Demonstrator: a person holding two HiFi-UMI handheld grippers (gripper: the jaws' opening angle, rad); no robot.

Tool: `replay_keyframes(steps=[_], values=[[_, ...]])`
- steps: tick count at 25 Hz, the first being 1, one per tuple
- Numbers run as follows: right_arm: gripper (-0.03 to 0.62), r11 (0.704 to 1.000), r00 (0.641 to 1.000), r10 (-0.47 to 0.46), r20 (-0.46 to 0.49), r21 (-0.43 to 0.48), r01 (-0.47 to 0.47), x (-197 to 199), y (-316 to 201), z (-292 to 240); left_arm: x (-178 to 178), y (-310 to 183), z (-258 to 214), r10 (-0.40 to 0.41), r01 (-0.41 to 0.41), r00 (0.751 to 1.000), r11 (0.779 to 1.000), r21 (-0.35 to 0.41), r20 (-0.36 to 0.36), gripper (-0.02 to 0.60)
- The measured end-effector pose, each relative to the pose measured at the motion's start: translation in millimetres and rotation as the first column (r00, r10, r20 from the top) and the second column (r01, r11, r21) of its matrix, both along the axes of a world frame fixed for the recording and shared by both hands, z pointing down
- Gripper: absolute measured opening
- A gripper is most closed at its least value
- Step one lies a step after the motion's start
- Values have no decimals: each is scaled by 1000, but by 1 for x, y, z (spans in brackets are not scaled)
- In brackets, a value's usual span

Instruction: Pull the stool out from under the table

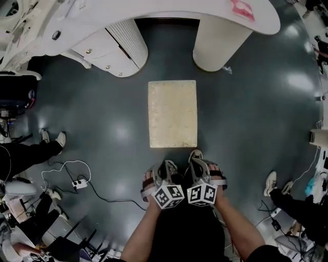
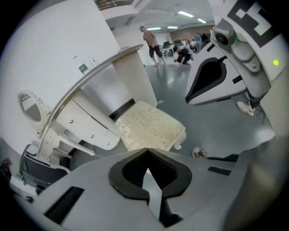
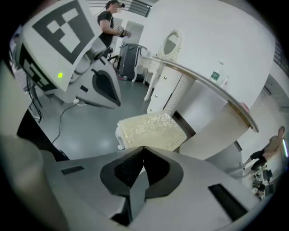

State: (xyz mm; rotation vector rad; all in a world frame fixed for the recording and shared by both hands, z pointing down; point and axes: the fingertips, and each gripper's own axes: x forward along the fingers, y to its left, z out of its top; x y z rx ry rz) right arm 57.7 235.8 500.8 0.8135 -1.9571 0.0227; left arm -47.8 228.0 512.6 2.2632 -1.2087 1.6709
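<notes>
The stool (image 1: 172, 113) has a cream, fuzzy rectangular seat and stands on the dark floor just in front of the white dressing table (image 1: 154, 10), out from under its top. In the head view my left gripper (image 1: 166, 165) and right gripper (image 1: 197, 156) hang side by side just short of the stool's near edge, not touching it. Both are shut with nothing between the jaws. The left gripper view shows the left gripper (image 2: 146, 152) shut, with the stool (image 2: 151, 126) beyond it. The right gripper (image 3: 143, 150) is also shut, and the stool (image 3: 151, 131) lies past its tips.
The table's drawer unit (image 1: 110, 48) and its rounded leg (image 1: 218, 43) flank the gap behind the stool. A white power strip (image 1: 79, 183) with cables lies on the floor at the left. People's shoes (image 1: 52, 138) stand at the left, and another shoe (image 1: 270, 182) at the right.
</notes>
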Motion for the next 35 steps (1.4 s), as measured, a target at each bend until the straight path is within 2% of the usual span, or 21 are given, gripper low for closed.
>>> replay_keyframes(steps=[3,5,7,10,13,15,18,21,22,27,32,35], values=[[6,998,994,55,92,18,-57,7,-19,-57,12,-16,-58,-60,65,993,997,49,-105,6],[6,994,984,95,152,30,-101,15,-34,-96,24,-31,-100,-88,107,973,991,84,-212,6],[6,988,966,133,223,43,-146,21,-46,-137,35,-44,-144,-93,138,946,983,124,-311,6],[6,975,934,165,317,89,-202,30,-61,-197,43,-60,-201,-114,192,912,967,165,-394,6],[6,958,899,197,391,118,-262,45,-68,-243,56,-72,-253,-142,262,851,949,175,-505,6],[6,950,862,211,462,112,-292,50,-67,-271,63,-73,-287,-133,282,819,940,190,-558,6],[6,941,804,208,557,110,-320,52,-73,-311,70,-77,-330,-111,306,789,924,230,-605,6],[6,930,759,195,622,129,-344,50,-76,-342,69,-80,-358,-119,368,737,896,247,-665,6],[6,928,748,191,636,132,-349,49,-75,-350,68,-80,-365,-118,379,727,890,252,-677,6],[6,908,729,180,660,173,-381,53,-80,-388,69,-91,-404,-50,359,730,876,321,-682,6],[6,876,708,200,677,200,-439,53,-91,-422,69,-101,-427,5,327,715,882,340,-700,6],[6,864,727,176,664,250,-437,47,-97,-437,65,-108,-444,62,294,705,881,370,-707,6]])
